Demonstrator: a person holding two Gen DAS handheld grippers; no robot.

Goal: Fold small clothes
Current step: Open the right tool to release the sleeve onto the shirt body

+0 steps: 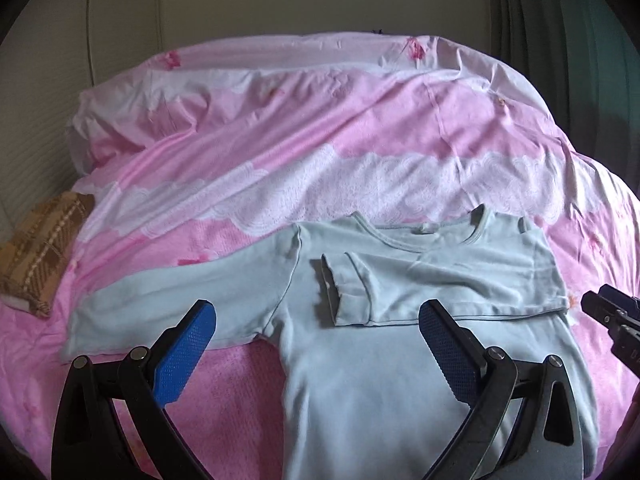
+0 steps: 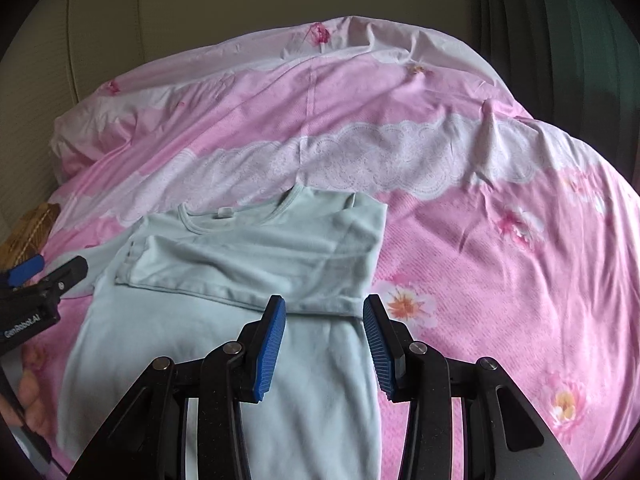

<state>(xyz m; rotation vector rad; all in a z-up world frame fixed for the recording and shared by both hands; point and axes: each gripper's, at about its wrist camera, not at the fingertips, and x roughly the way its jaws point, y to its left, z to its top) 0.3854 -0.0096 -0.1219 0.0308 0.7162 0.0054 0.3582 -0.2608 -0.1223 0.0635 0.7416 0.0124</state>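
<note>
A pale blue long-sleeved shirt lies flat on the pink bed cover. Its right sleeve is folded across the chest; its left sleeve still lies spread out to the left. My left gripper is open wide and empty, hovering above the shirt's body near the left armpit. My right gripper is open and empty above the shirt's right side edge. The shirt also shows in the right wrist view. The right gripper's tip shows at the right edge of the left wrist view.
The pink floral bed cover is rumpled at the back. A brown checked cushion lies at the bed's left edge. A green curtain hangs at the back right. The left gripper shows at the left of the right wrist view.
</note>
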